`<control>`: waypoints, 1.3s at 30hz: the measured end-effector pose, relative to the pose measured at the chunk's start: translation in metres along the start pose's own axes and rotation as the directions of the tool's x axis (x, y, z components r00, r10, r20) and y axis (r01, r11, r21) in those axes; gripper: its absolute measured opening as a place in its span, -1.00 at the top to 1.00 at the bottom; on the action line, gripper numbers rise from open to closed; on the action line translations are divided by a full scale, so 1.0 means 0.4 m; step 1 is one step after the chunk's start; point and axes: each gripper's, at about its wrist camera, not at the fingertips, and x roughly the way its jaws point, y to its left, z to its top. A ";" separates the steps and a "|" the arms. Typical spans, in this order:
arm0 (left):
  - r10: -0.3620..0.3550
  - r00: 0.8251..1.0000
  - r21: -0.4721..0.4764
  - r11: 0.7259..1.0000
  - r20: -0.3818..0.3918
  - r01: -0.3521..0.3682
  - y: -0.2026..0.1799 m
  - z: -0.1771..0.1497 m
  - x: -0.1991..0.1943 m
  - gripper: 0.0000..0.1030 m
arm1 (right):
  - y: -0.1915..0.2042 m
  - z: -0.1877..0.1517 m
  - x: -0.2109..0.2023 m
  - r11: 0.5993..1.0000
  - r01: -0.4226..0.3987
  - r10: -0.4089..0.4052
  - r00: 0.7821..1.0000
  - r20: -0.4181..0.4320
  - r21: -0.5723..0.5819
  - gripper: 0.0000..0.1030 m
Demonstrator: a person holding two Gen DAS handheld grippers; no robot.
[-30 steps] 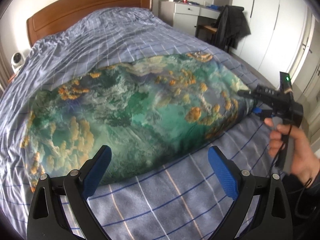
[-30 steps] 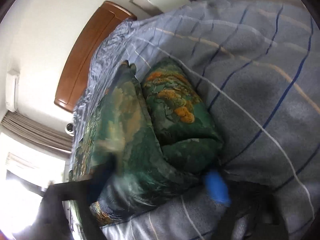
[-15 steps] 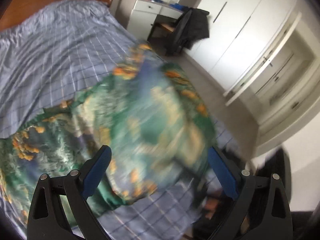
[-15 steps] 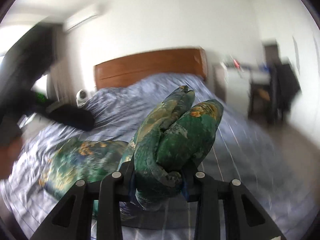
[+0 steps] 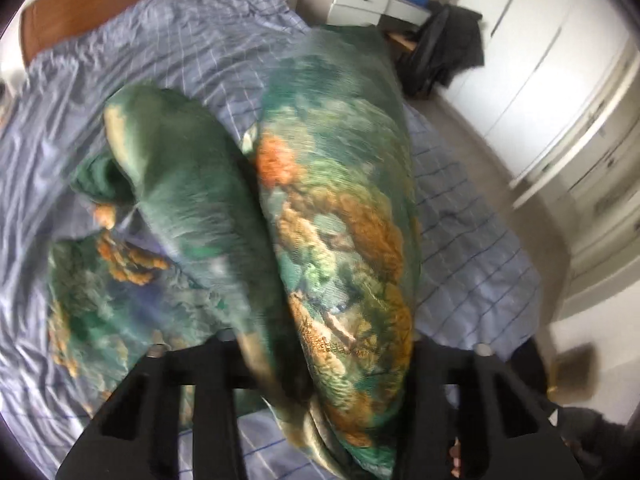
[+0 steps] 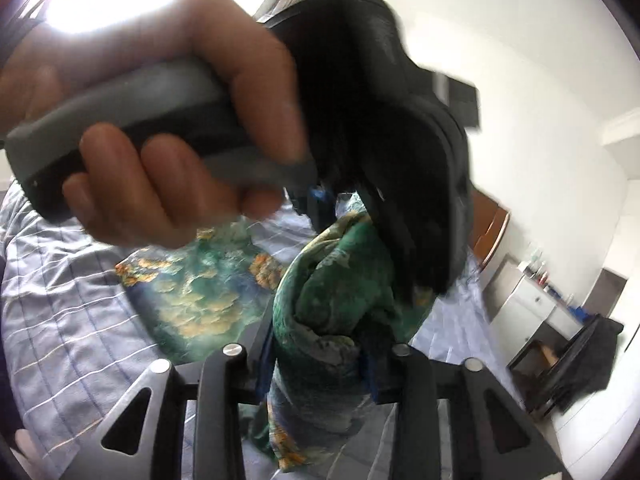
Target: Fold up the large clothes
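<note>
Green-and-orange printed fabric (image 5: 340, 216), the large garment being folded, is hanging bunched in both grips above the bed (image 5: 168, 44), with its far part trailing on the checked bedcover (image 6: 68, 288). In the left wrist view the left hand-held gripper (image 5: 320, 364) is closing on a thick double fold, which is filling the space between its jaws and hiding the pads. The right hand-held gripper (image 6: 316, 364) is pinching a rolled wad of the same cloth, though its jaws are easing apart. The person's left hand (image 6: 160, 120) is holding the left tool's handle very close in front of the right camera, so the two grips are nearly meeting.

The risk, as I judge it, lies in those loosening right jaws: a smooth-looking, heavy bundle could slide out and drop, undoing the fold. Both grips are also on wads rather than clean edges, so the layers may land crooked. With the tools this close, one could knock the other or catch cloth.
</note>
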 end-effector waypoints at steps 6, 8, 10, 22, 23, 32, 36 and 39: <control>0.033 0.998 -0.122 0.992 0.056 -0.026 0.224 0.001 -0.058 0.36 | -0.124 0.016 -0.040 0.954 -0.180 0.197 0.979 -0.048 0.240 -0.30; 0.056 0.997 -0.173 0.984 0.062 -0.044 0.309 -0.015 -0.066 0.35 | -0.175 -0.005 -0.024 0.936 -0.173 0.208 0.975 -0.084 0.305 -0.30; 0.069 0.996 -0.232 0.971 0.063 -0.052 0.392 -0.042 -0.066 0.35 | -0.204 -0.024 0.010 0.932 -0.147 0.196 0.973 -0.119 0.332 -0.30; 0.050 0.995 -0.426 0.905 0.082 -0.010 0.634 -0.233 -0.010 0.32 | -0.074 0.007 0.270 0.882 -0.294 0.388 0.897 -0.212 0.369 0.53; 0.060 0.995 -0.439 0.898 0.078 -0.020 0.644 -0.252 0.000 0.28 | -0.045 0.007 0.292 0.879 -0.316 0.409 0.884 -0.224 0.358 0.53; 0.018 0.995 -0.501 0.865 0.097 0.034 0.709 -0.345 0.059 0.20 | 0.066 -0.093 0.434 0.826 -0.317 0.513 0.765 -0.389 0.467 0.58; 0.016 0.995 -0.493 0.869 0.100 0.036 0.707 -0.349 0.056 0.19 | 0.046 -0.040 0.438 0.815 -0.326 0.541 0.724 -0.428 0.478 0.57; 0.008 0.993 -0.500 0.864 0.118 0.053 0.697 -0.363 0.055 0.17 | -0.007 0.045 0.454 0.775 -0.329 0.567 0.740 -0.362 0.540 0.57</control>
